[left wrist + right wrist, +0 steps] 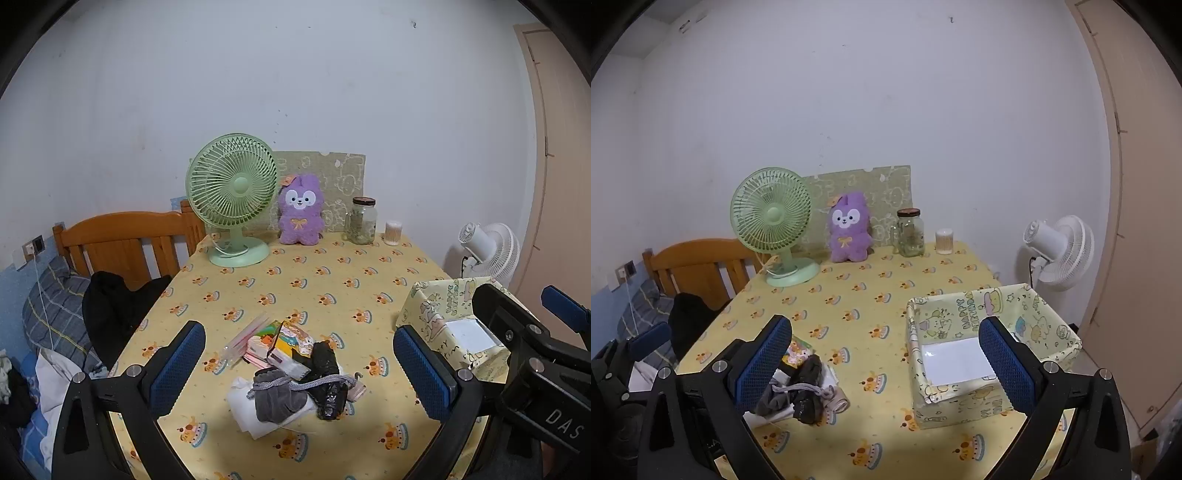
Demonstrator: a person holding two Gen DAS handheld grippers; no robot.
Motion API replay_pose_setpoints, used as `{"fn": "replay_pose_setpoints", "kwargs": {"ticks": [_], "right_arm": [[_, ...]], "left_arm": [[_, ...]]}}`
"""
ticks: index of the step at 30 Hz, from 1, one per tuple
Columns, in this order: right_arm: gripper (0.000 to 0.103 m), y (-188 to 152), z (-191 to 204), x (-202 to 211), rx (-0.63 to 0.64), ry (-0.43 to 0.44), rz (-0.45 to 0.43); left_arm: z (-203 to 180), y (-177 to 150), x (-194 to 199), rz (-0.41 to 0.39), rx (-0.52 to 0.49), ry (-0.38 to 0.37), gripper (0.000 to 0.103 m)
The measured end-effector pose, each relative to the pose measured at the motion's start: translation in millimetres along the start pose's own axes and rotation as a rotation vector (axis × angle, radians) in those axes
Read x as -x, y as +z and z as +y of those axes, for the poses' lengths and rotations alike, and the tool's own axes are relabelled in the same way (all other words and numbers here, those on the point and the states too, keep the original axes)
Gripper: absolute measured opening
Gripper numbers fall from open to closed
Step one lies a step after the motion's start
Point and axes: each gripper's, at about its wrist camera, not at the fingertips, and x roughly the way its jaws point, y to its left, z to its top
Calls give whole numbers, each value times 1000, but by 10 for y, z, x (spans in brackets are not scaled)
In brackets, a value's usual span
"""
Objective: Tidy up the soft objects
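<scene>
Left wrist view: left claw [299, 363] released above soft pile [291, 384]; right claw [886, 363] released, near box [993, 354].

Both hand-held grippers [299, 369] [886, 363] apparently agape, empty.

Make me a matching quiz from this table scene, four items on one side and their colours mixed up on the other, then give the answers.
Items:
1. desk fan
2. plush toy
3. drawstring pouch
4. standing fan

Colours:
A. grey
B. white
C. green
D. purple

Pairs: 1-C, 2-D, 3-A, 4-B
</scene>
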Motion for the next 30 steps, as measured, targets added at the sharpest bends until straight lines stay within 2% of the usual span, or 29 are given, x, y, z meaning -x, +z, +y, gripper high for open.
{"fn": "replay_pose_setpoints", "kwargs": {"ticks": [30], "right_arm": [[102, -6, -26, 87, 0, -23, -10]], "left_arm": [[-64, -11, 86, -29, -23, 14, 102]]}}
